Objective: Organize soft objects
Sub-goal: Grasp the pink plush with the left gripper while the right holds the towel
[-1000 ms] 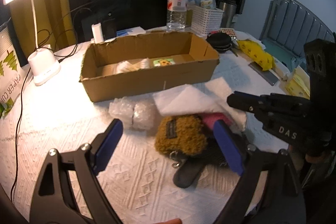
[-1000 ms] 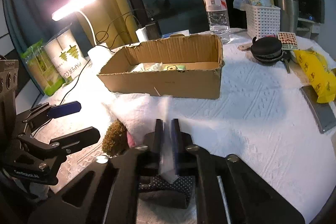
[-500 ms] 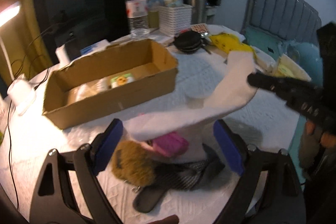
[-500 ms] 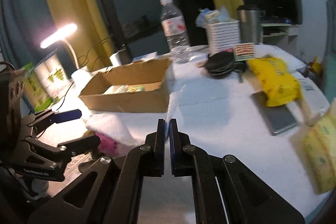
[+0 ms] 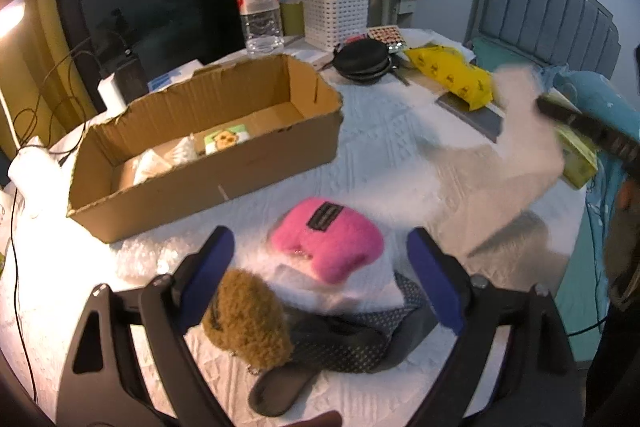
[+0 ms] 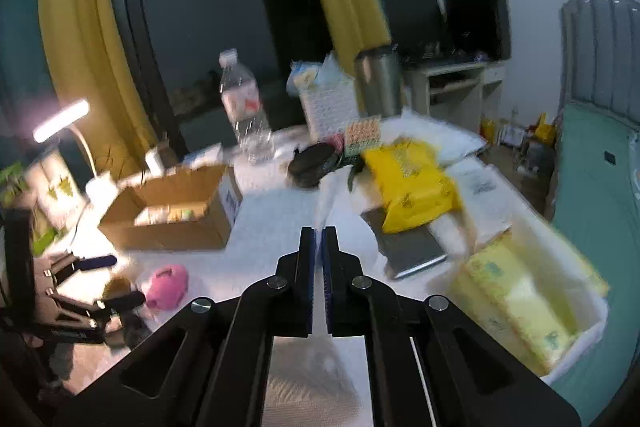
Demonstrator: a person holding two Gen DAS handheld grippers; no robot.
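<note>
Currently my right gripper (image 6: 319, 251) is pinched nearly flat on a corner of the white cloth (image 5: 516, 143), lifted off the tabletop (image 5: 380, 131) toward its right edge; the cloth hangs limp and blurred below the grip, so it's light, floppy, and will drape wherever I carry it. Left gripper (image 5: 320, 267) hovers wide apart, holding nothing, over the remaining pile near the front edge: pink fuzzy pouch (image 5: 326, 243), brown fuzzy pouch (image 5: 248, 323) just beside it, and a dark dotted fabric piece (image 5: 360, 331) under both. All look soft and compressible, no breakage risk; the pouches want a pinch across the plush body, not the metal chain. Cardboard box (image 5: 224, 183) sits toward the back-left, partly filled, likely destination. A trailing cloth edge could snag the box rim.
</note>
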